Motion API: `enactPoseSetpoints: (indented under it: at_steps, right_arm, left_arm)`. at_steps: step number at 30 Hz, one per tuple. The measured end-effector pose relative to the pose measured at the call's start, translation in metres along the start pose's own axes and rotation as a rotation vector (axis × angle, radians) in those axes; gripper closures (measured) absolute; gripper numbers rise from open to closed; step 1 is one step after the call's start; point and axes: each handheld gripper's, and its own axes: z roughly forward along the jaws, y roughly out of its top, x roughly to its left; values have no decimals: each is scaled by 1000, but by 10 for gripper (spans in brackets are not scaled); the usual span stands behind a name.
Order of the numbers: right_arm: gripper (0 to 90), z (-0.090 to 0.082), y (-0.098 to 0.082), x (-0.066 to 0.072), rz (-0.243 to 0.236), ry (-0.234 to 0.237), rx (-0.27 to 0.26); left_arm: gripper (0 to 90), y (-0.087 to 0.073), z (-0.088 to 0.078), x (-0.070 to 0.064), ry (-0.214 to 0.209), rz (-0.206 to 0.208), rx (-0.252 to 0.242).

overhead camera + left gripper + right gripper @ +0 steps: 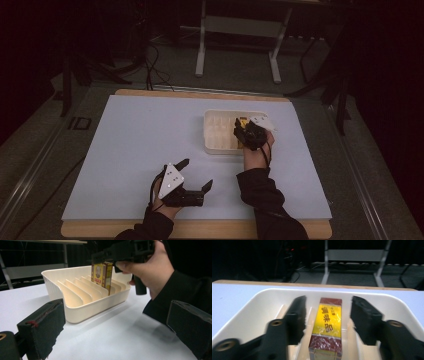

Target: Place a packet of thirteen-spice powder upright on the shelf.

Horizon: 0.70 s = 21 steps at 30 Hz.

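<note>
Box release into slotted tray

The box stands upright in a slot at the right end of the tray, between the right gripper's jaws, which are apart and clear of it. Lift straight up so no pad drags it over. The left gripper rests open, well apart.

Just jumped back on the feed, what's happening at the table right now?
The right gripper sits over the cream slotted tray, jaws open on either side of a yellow-and-red box standing upright in one of its slots, pads clear of it. The left gripper rests open on the white tabletop, holding nothing.
</note>
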Motion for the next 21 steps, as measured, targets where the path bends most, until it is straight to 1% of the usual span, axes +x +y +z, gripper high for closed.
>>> enactPoseSetpoints:
  at_steps: [1,2,3,5,8,9,10,11,12,15,16,17,20,21]
  right_arm:
    - [371,0,2,-1,-4,12,5]
    - [330,-1,4,-2,-16,34,16]
    - [297,-1,6,-4,-31,51,27]
    - [228,-2,9,-6,-68,101,53]
    - [184,-5,13,-9,-82,169,62]
    - [166,-6,14,-10,-89,187,54]
    - [155,-8,14,-11,-94,202,42]
    - [155,-8,14,-11,-94,202,42]
    - [144,-12,16,-12,-99,239,39]
    - [145,-14,17,-13,-101,246,35]
    - [146,-22,19,-14,-116,285,41]
    - [146,-25,19,-15,-115,300,42]
    - [146,-35,20,-16,-133,327,34]
    - [146,-39,21,-16,-147,333,30]
  left_arm:
    - [28,0,0,0,0,0,3]
    - [28,0,0,0,-1,-2,2]
    - [28,0,0,0,2,-5,0]
    - [28,0,0,0,0,-2,1]
    - [28,0,0,0,0,3,1]
    - [28,0,0,0,0,3,1]
    - [28,0,0,0,-1,2,1]
    - [28,0,0,1,-2,1,3]
    - [28,0,0,0,-2,1,3]
    - [28,0,0,0,-7,2,5]
    - [28,0,0,0,-9,0,5]
    - [28,0,0,0,-10,2,8]
    - [28,0,0,1,-13,-1,10]
    - [28,0,0,1,-13,-1,10]
